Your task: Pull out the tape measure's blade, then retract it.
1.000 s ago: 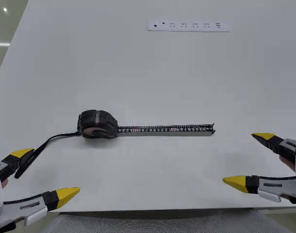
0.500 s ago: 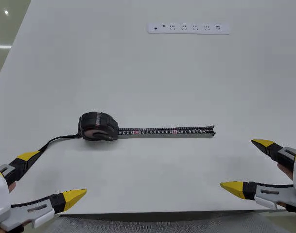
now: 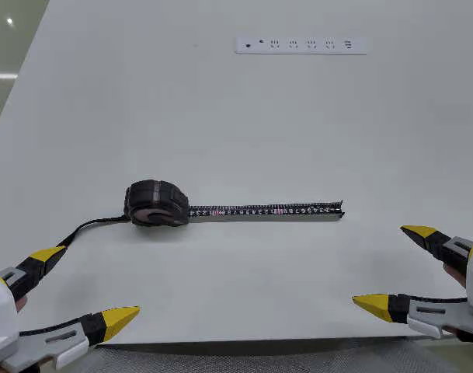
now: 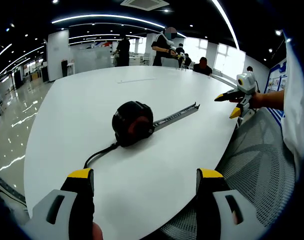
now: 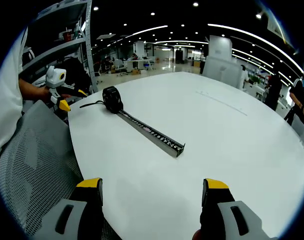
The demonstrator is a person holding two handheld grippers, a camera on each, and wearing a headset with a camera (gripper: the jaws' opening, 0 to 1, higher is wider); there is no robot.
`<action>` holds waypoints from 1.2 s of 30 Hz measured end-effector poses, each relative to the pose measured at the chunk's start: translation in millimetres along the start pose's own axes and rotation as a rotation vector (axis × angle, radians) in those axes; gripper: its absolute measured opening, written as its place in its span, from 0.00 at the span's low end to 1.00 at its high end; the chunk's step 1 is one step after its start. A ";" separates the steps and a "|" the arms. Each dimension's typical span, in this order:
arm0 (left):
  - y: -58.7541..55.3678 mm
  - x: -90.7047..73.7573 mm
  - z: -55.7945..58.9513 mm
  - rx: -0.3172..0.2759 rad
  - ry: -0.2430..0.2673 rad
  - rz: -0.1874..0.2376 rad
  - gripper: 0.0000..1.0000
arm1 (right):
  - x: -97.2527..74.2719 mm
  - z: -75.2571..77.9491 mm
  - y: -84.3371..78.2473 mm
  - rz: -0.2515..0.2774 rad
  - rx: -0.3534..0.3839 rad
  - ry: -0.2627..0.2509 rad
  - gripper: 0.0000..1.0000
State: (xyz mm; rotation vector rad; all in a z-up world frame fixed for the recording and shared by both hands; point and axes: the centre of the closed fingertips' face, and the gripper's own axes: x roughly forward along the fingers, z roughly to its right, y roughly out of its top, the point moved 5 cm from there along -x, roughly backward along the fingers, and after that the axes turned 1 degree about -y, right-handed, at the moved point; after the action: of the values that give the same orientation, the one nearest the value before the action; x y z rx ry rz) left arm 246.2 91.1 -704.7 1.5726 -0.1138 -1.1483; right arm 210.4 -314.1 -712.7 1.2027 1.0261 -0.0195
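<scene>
A black tape measure (image 3: 156, 203) lies on the white table (image 3: 244, 116), left of centre, and its blade (image 3: 266, 210) is drawn out flat to the right, ending in a hook. Its black strap (image 3: 92, 224) trails left. The case (image 4: 133, 123) and blade (image 4: 174, 115) also appear in the left gripper view, and the case (image 5: 112, 98) and blade (image 5: 152, 134) in the right gripper view. My left gripper (image 3: 92, 284) hovers open at the near-left table edge, below the strap. My right gripper (image 3: 393, 266) is open at the near right, short of the blade's hook. Both hold nothing.
A white power strip (image 3: 301, 44) lies flat at the far side of the table. A mesh chair (image 3: 244, 359) sits under the near edge. People stand in the background (image 4: 161, 47) beyond the table.
My left gripper has drifted slightly down and left, away from the strap. The right gripper has barely moved. The tape measure and its blade have stayed put.
</scene>
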 end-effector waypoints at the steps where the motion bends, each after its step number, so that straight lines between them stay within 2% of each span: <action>1: 0.3 0.1 0.2 0.001 -0.001 0.001 0.81 | 0.1 0.2 -0.2 -0.001 0.000 0.001 0.80; 12: 6.4 3.8 5.1 -0.011 0.003 0.020 0.82 | 1.1 1.5 -0.5 0.000 -0.002 0.005 0.80; 19: 12.4 12.9 6.5 -0.045 0.021 0.029 0.83 | 1.5 2.4 0.4 0.001 -0.002 0.004 0.80; 23: 16.0 18.3 9.6 -0.045 0.019 0.027 0.81 | 1.7 2.1 0.5 0.001 -0.001 0.004 0.80; 30: 21.2 27.6 8.0 -0.060 0.024 0.026 0.81 | 1.7 2.4 1.1 0.002 -0.001 0.002 0.79; 32: 23.0 30.4 7.3 -0.080 0.023 0.028 0.81 | 1.8 1.6 0.5 0.001 0.000 0.005 0.79; 36: 26.3 37.3 7.4 -0.077 0.019 0.024 0.81 | 1.8 1.5 -0.2 -0.001 0.002 0.005 0.79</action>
State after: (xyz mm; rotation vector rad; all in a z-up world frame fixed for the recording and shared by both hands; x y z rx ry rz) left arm 273.0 53.5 -705.3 1.5097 -0.0750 -1.1065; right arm 212.3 -314.4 -714.0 1.2050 1.0315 -0.0177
